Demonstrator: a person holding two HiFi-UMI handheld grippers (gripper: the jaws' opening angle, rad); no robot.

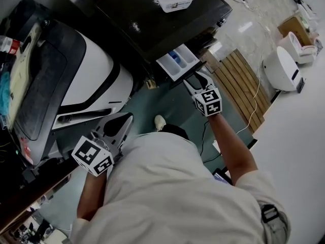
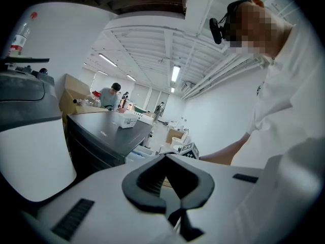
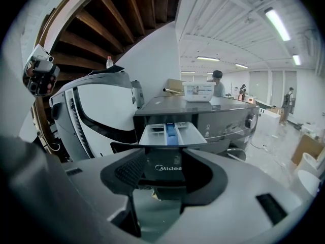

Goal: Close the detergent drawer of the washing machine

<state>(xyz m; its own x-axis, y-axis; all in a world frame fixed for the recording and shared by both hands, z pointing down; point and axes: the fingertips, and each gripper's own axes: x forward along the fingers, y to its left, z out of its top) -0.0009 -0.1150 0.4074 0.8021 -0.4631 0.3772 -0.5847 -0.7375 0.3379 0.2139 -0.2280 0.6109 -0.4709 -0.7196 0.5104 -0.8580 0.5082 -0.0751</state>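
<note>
Pale shirt (image 1: pixel 172 187) fills the foreground; beside it the left gripper (image 1: pixel 126 120) hangs clenched, empty. Right gripper (image 1: pixel 195 77), jaws parted, sits just at the white plastic detergent drawer (image 1: pixel 175 62), pulled out of the black washing machine (image 1: pixel 147 14).

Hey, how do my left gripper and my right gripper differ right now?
The left gripper's jaws are together on nothing; the right gripper's jaws stand apart, with the detergent drawer's front showing between them. The right gripper is up at the pulled-out drawer, while the left gripper is held back by the person's body, away from the washing machine. Both carry a marker cube.
</note>
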